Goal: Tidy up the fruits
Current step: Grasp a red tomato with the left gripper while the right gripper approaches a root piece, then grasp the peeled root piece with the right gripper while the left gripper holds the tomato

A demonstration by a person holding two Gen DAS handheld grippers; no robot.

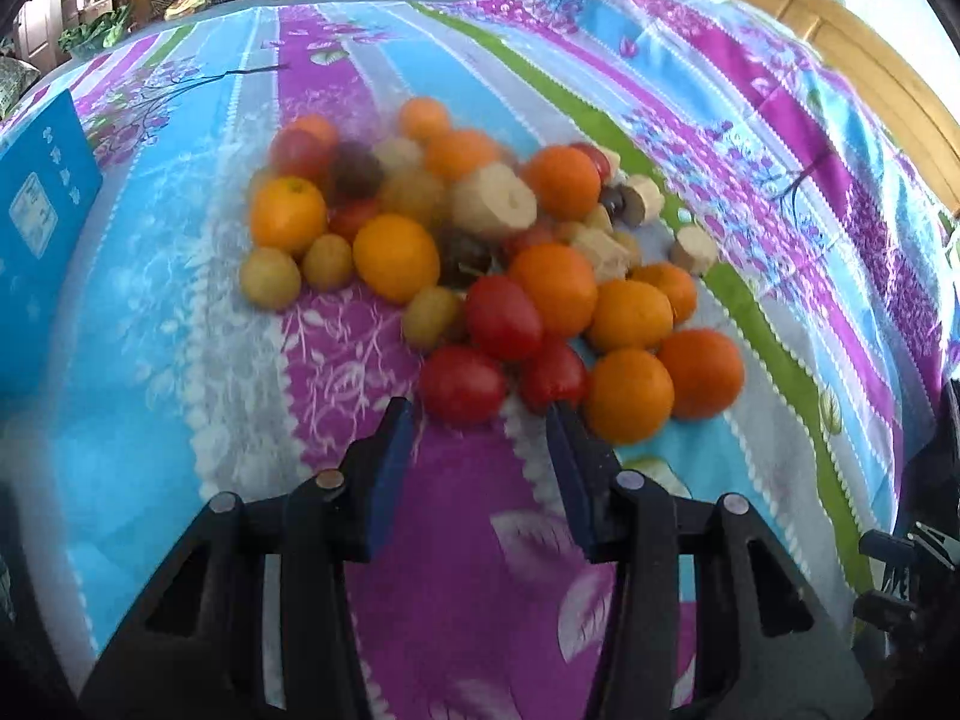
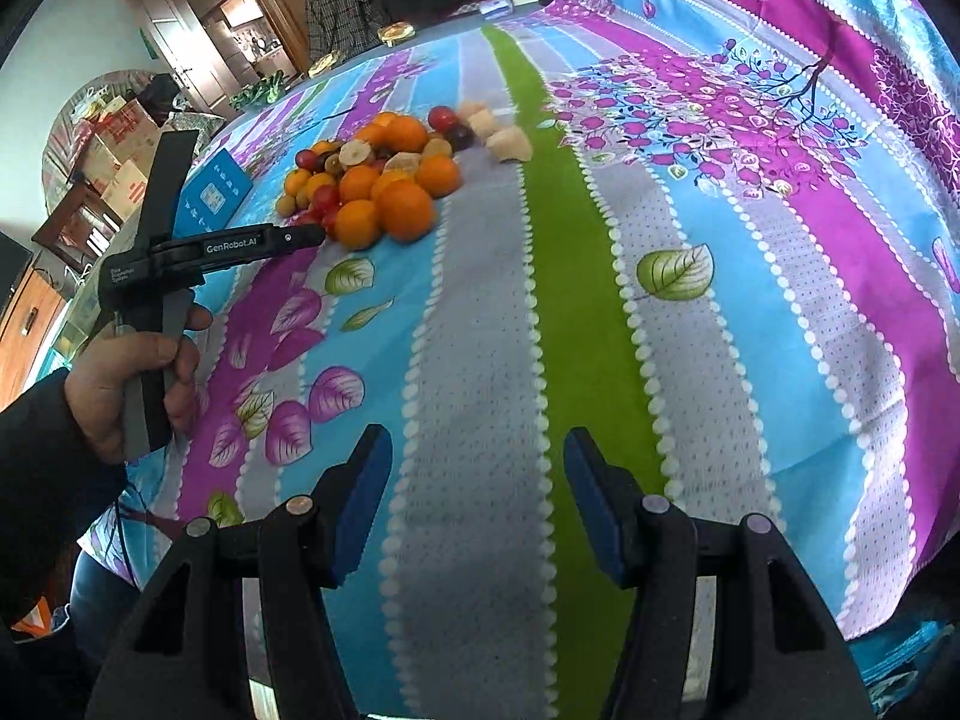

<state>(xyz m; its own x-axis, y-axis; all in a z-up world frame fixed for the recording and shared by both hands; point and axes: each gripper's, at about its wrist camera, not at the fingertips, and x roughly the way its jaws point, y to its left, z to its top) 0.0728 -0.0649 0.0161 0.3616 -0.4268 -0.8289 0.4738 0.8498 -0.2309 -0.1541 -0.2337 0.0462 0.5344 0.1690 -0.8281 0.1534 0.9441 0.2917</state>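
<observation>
A pile of fruit (image 1: 480, 252) lies on the striped cloth: oranges, red tomatoes (image 1: 462, 384), small green-yellow fruits, dark plums and pale cut pieces. My left gripper (image 1: 480, 420) is open and empty, its tips just short of the nearest red tomatoes. In the right wrist view the pile (image 2: 384, 180) lies far ahead to the left, with the left gripper (image 2: 300, 237) held by a hand right beside it. My right gripper (image 2: 474, 450) is open and empty over the cloth, well away from the fruit.
A blue box (image 1: 42, 210) stands at the left of the pile; it also shows in the right wrist view (image 2: 216, 192). The colourful cloth (image 2: 600, 300) covers the table and drapes up at the back right. Clutter and boxes (image 2: 114, 168) sit beyond the far edge.
</observation>
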